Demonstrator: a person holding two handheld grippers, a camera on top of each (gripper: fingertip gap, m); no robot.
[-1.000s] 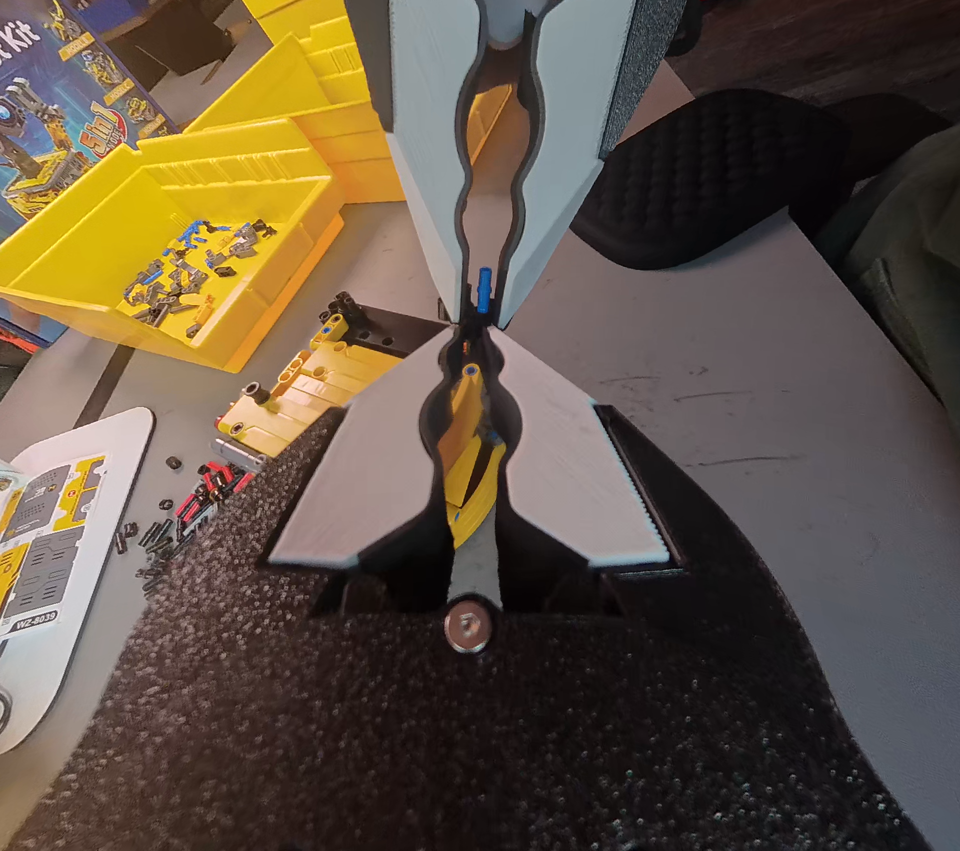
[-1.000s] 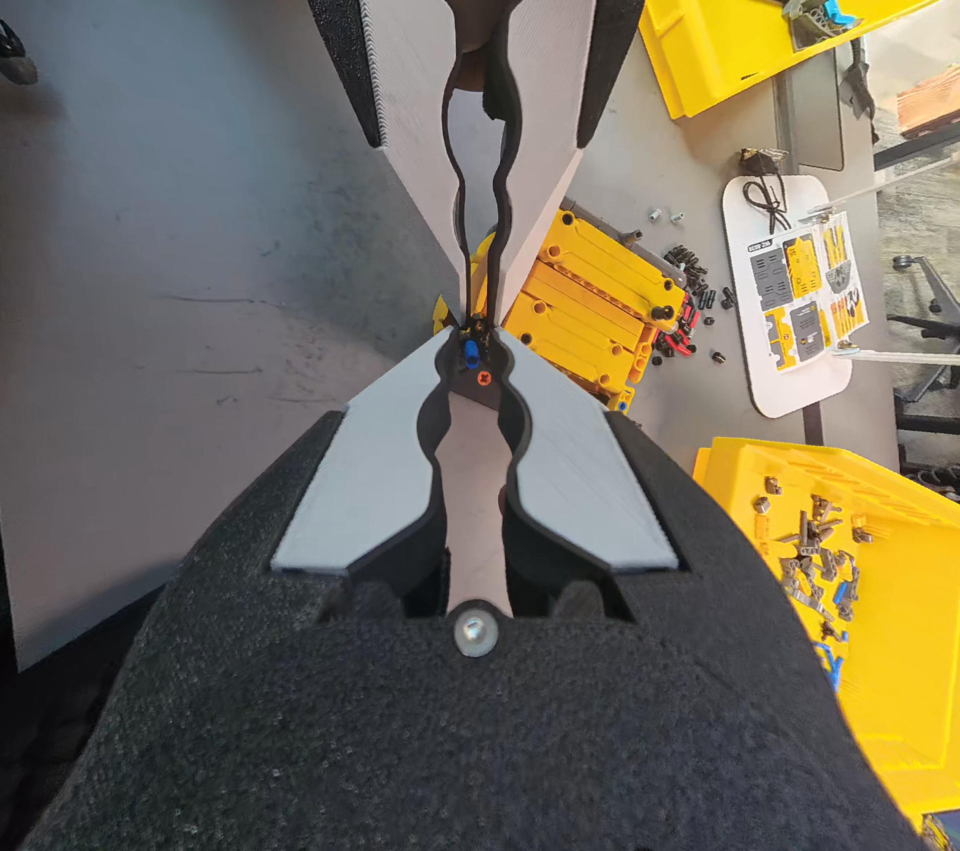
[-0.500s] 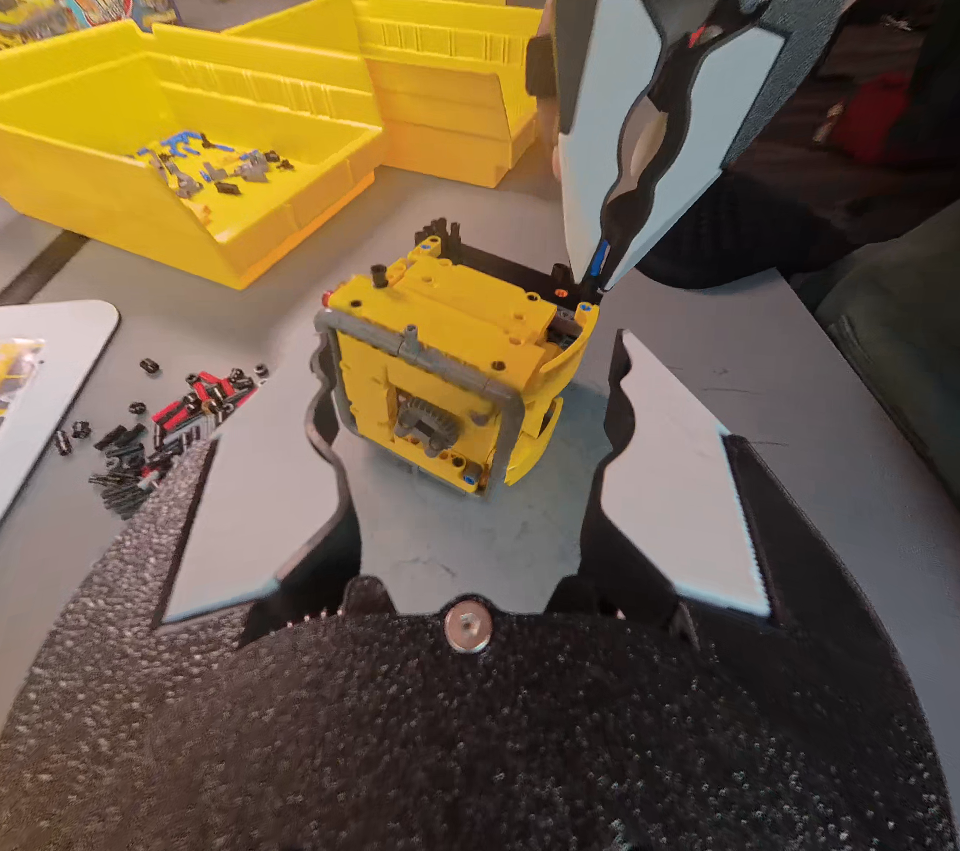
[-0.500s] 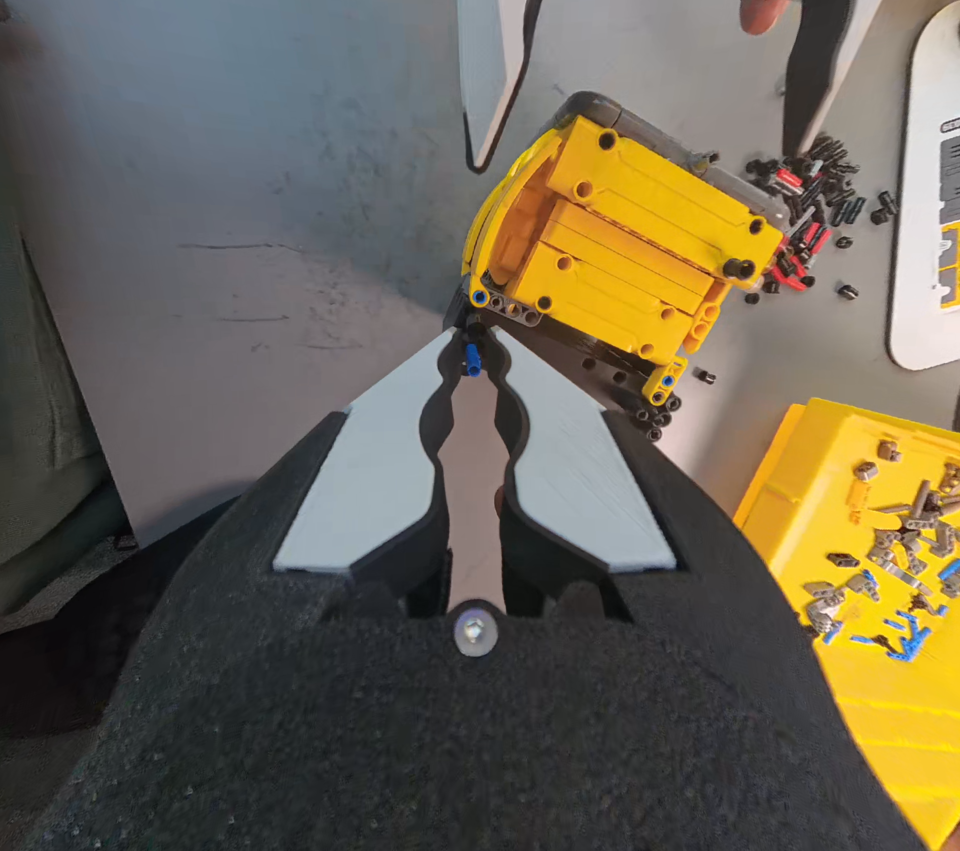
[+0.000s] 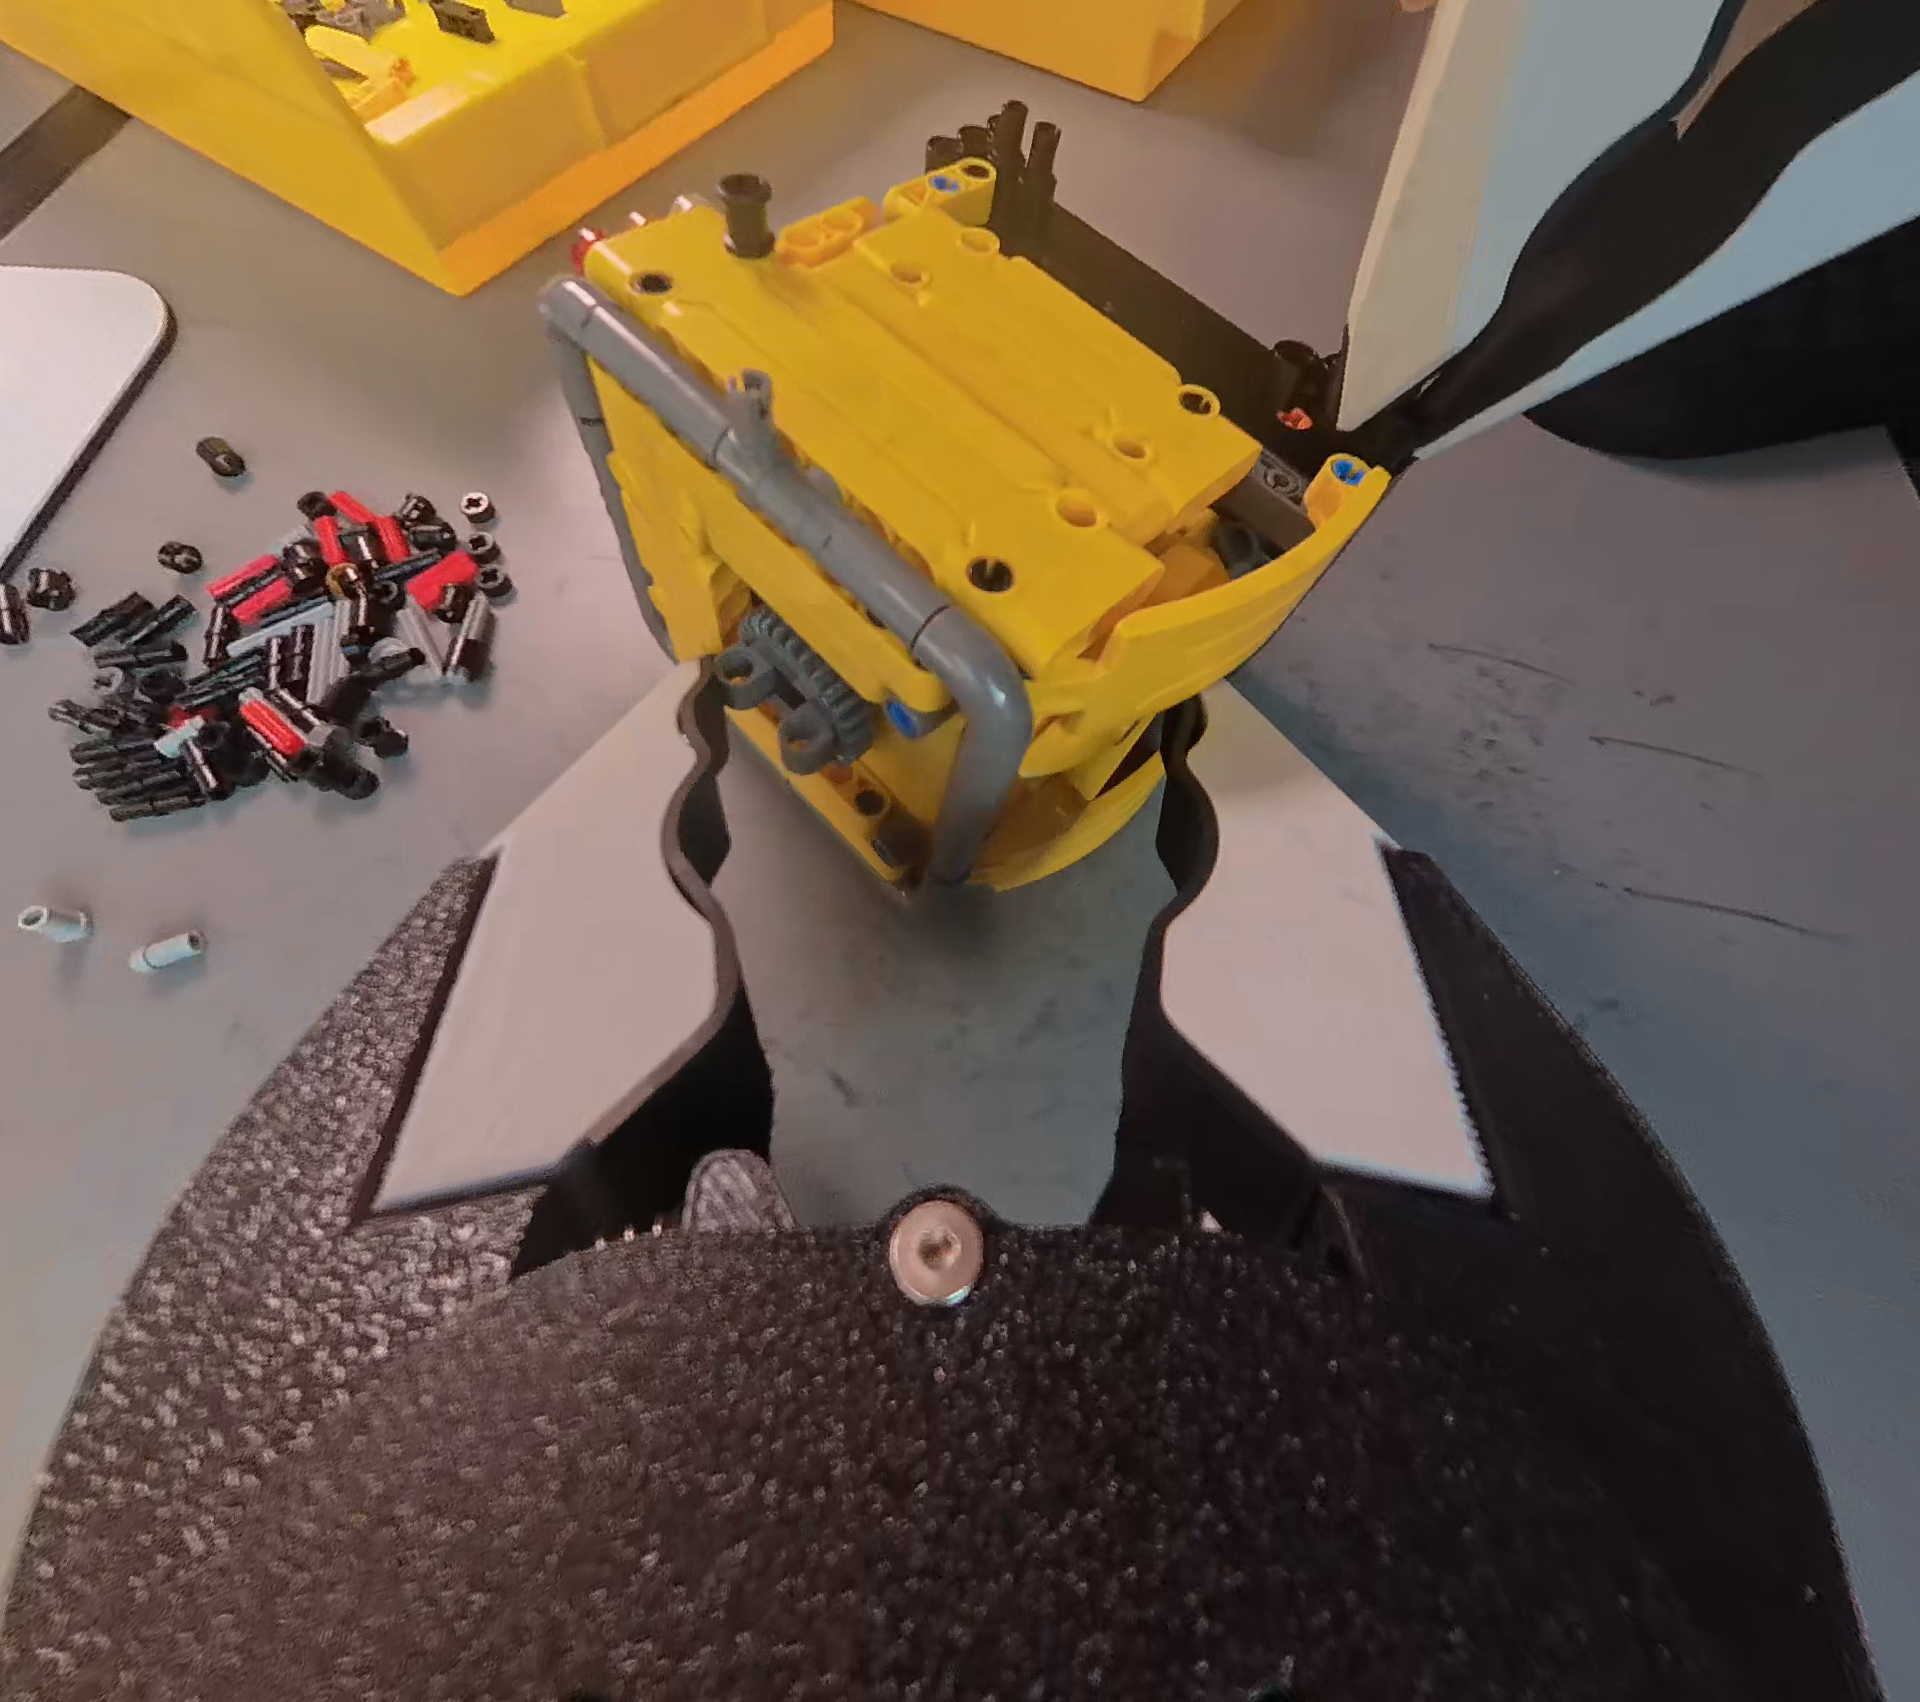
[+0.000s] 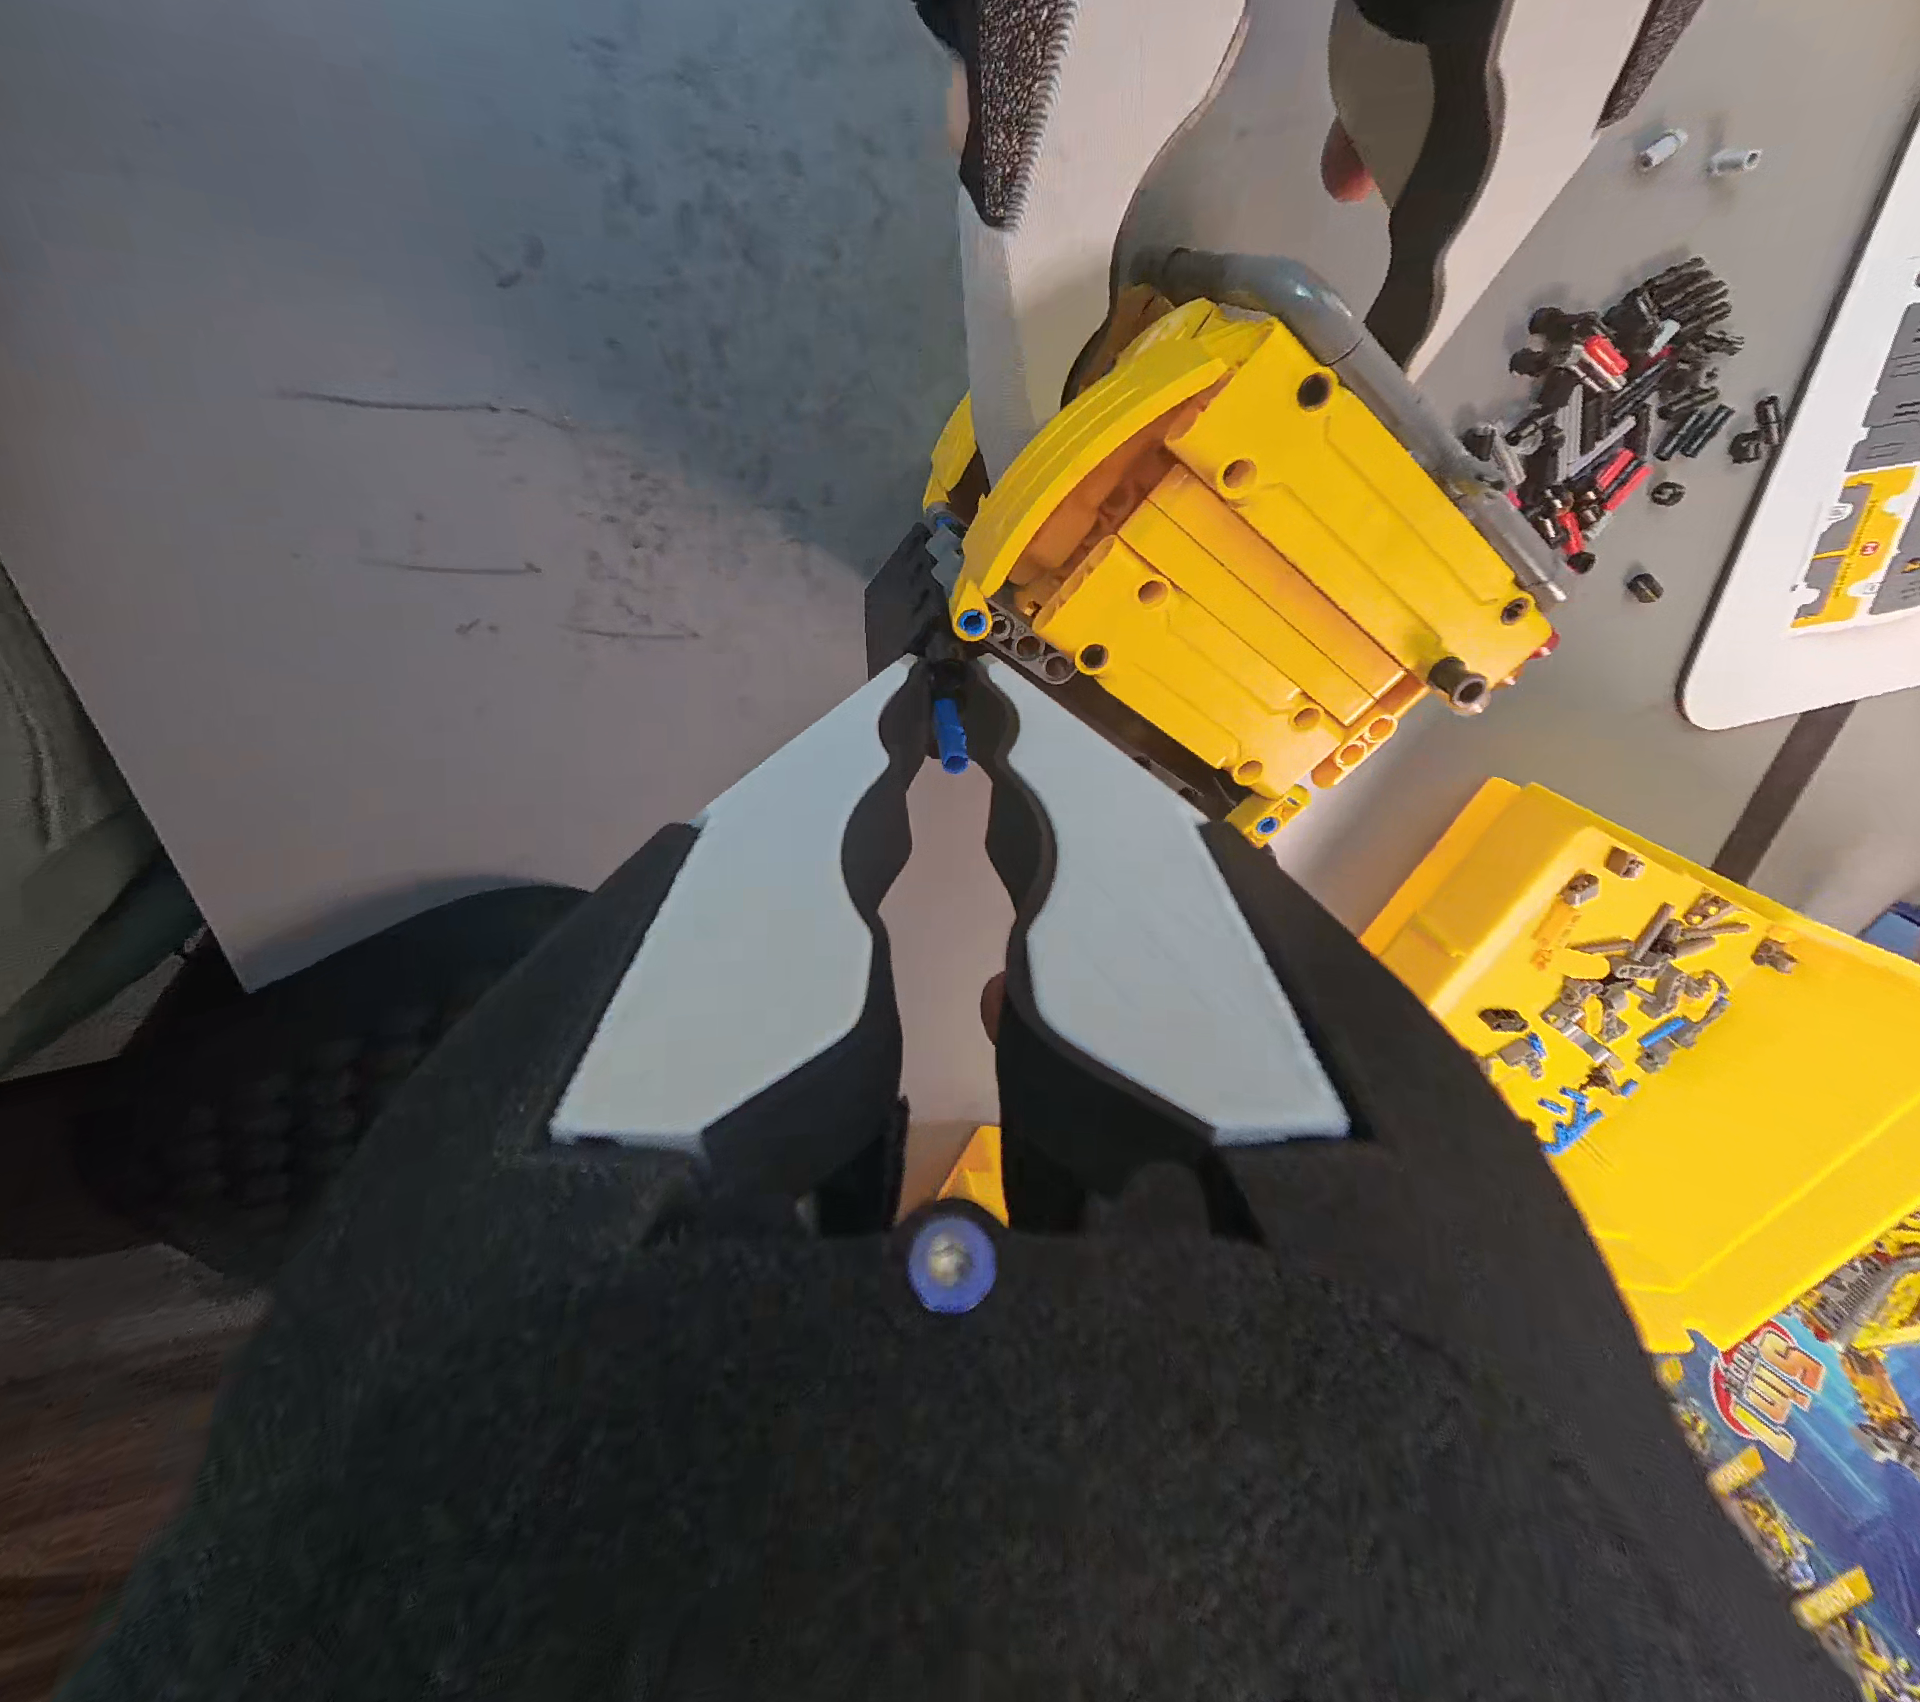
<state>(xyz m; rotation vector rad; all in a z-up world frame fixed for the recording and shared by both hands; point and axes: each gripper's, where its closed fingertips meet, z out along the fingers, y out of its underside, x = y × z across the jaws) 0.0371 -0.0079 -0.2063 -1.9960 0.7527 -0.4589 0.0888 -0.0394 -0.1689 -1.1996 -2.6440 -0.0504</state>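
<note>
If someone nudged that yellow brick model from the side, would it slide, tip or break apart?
The yellow brick model looks blocky and sits tilted on the grey table, so it may rock. Being clipped from many pieces, hard shoves might pop some loose. Its smooth plastic would probably slide.

Brick assembly (image 5: pixel 894 509) stands on the surface (image 5: pixel 1558 821); loose pins (image 5: pixel 270 676) lie to its left, parts bin (image 5: pixel 436 31) behind them
</note>
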